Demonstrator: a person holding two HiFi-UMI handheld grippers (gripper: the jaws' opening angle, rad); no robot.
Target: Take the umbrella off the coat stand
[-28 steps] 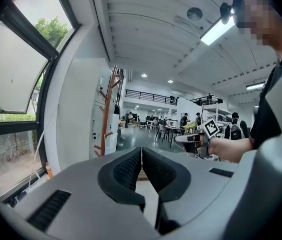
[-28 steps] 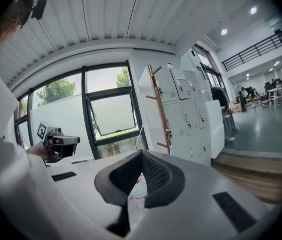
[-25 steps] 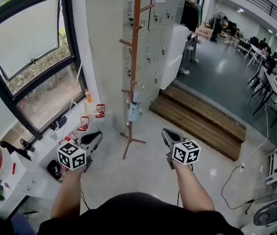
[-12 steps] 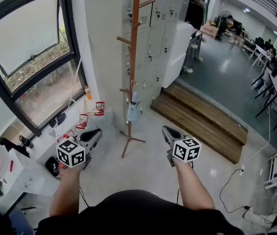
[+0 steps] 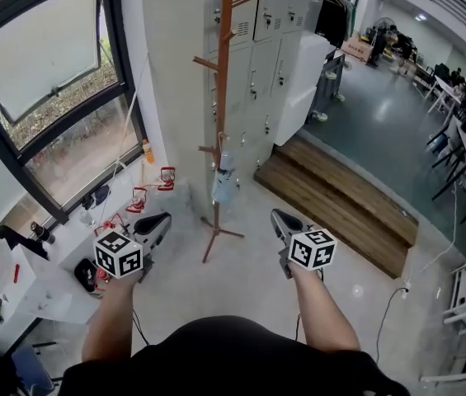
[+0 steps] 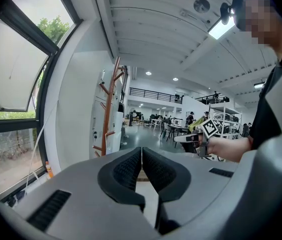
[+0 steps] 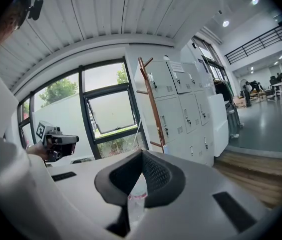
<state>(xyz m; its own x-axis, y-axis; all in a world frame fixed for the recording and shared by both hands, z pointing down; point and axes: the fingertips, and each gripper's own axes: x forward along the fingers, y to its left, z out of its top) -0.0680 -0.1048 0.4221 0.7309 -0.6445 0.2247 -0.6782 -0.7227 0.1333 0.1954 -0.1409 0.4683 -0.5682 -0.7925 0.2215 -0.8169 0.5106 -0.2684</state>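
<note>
A tall wooden coat stand (image 5: 223, 97) rises in front of grey lockers. A pale folded umbrella (image 5: 224, 186) hangs from one of its low pegs. My left gripper (image 5: 162, 224) is held low, to the left of the stand's foot, with its jaws shut on nothing. The right gripper (image 5: 279, 220) sits to the right of the foot, also shut and holding nothing. Both are well short of the umbrella. In the left gripper view the stand (image 6: 109, 109) stands left of the pads. The right gripper view shows the stand (image 7: 151, 104) and the umbrella (image 7: 136, 196) behind the jaws.
Grey lockers (image 5: 265, 64) stand right behind the stand. A big window (image 5: 47, 97) fills the left wall, with a cluttered white sill and desk (image 5: 43, 279) below it. A wooden step (image 5: 340, 200) lies to the right. A cable (image 5: 385, 312) runs on the floor.
The view has crept forward a little, so the stand and umbrella sit slightly closer. Both grippers keep their places and stay shut.
</note>
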